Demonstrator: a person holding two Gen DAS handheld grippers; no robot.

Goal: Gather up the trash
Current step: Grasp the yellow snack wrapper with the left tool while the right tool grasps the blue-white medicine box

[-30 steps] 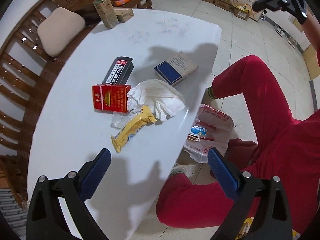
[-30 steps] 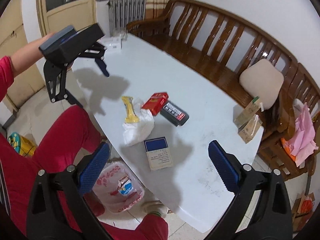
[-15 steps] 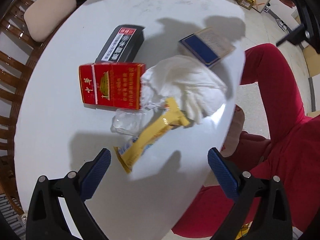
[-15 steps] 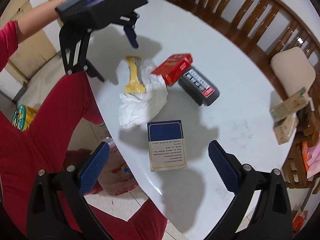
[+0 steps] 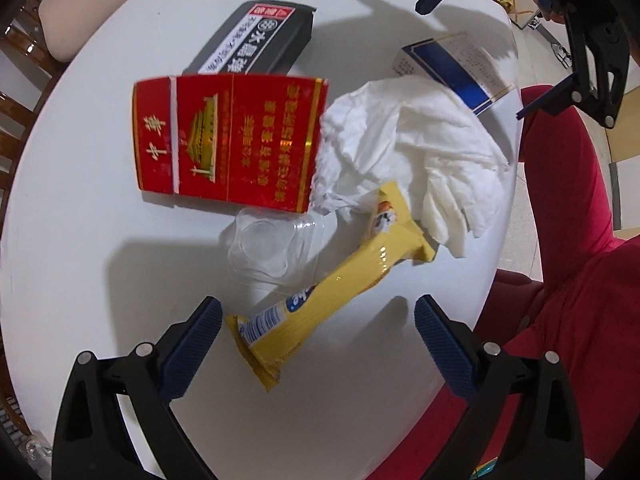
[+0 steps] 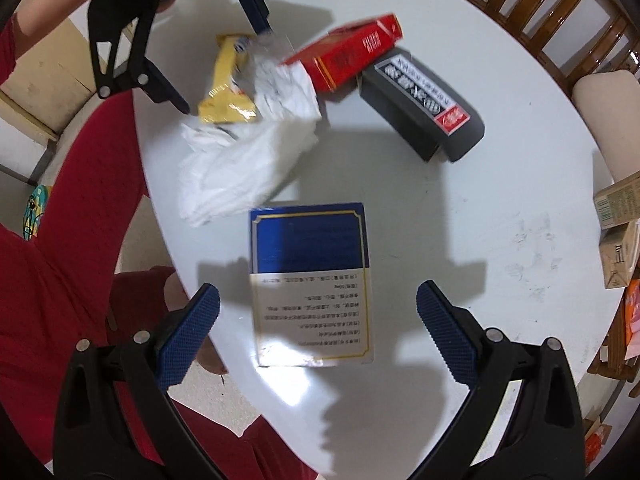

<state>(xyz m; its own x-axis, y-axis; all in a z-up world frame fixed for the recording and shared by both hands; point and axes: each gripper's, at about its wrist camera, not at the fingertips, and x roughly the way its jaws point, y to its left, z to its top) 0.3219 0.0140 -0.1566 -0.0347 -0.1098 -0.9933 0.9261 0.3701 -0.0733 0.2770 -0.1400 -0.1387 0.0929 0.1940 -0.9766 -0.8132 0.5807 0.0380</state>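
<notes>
A yellow snack wrapper (image 5: 320, 292) lies on the white table (image 5: 80, 240), its lower end between the open jaws of my left gripper (image 5: 316, 328). Beside it lie a clear plastic cup lid (image 5: 268, 248), a crumpled white tissue (image 5: 412, 144), a red cigarette box (image 5: 228, 140), a black box (image 5: 256, 40) and a blue-and-white box (image 5: 452, 68). My right gripper (image 6: 318, 316) is open, its jaws either side of the blue-and-white box (image 6: 310, 280) and just above it. The right wrist view also shows the wrapper (image 6: 228, 84), tissue (image 6: 248, 160), red box (image 6: 348, 52) and black box (image 6: 424, 108).
The person's red-clothed legs (image 5: 568, 280) sit at the table's edge. A wooden bench (image 6: 552, 20) with a beige cushion (image 6: 608, 120) stands behind the table. Two small cartons (image 6: 620, 232) stand at the far table edge.
Both grippers have come down close to the table. The left one now straddles the yellow wrapper's end; the right one straddles the blue-and-white box. The trash bag on the floor has left view.
</notes>
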